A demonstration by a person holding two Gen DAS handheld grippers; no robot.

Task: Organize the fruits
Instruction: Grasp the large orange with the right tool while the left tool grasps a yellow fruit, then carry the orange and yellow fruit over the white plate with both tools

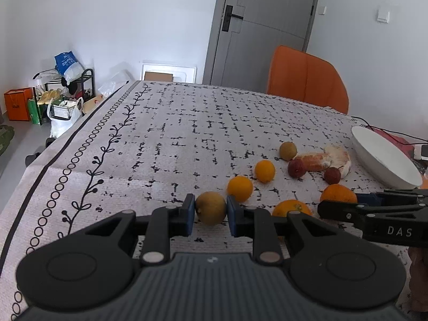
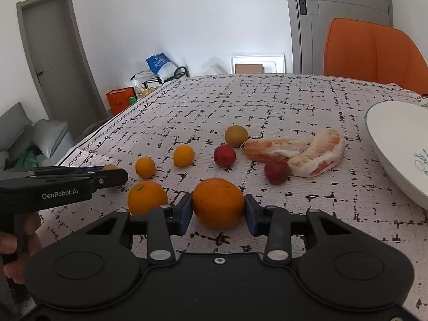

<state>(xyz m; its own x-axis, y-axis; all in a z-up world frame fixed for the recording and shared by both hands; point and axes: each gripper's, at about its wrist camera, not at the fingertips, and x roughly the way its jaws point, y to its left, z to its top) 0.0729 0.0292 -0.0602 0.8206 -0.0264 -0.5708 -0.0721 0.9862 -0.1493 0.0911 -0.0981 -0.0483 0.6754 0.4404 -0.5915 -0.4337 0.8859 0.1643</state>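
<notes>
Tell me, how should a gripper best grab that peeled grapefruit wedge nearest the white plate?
Grip the grapefruit wedge across its narrow width at mid-length, coming from above. It lies flat, long and curved, and its soft flesh probably needs a gentle squeeze. The red fruit touching its near end crowds that side.

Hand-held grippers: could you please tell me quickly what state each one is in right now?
Left hand-held gripper: closed on the brownish-green fruit.
Right hand-held gripper: closed on the orange.
</notes>
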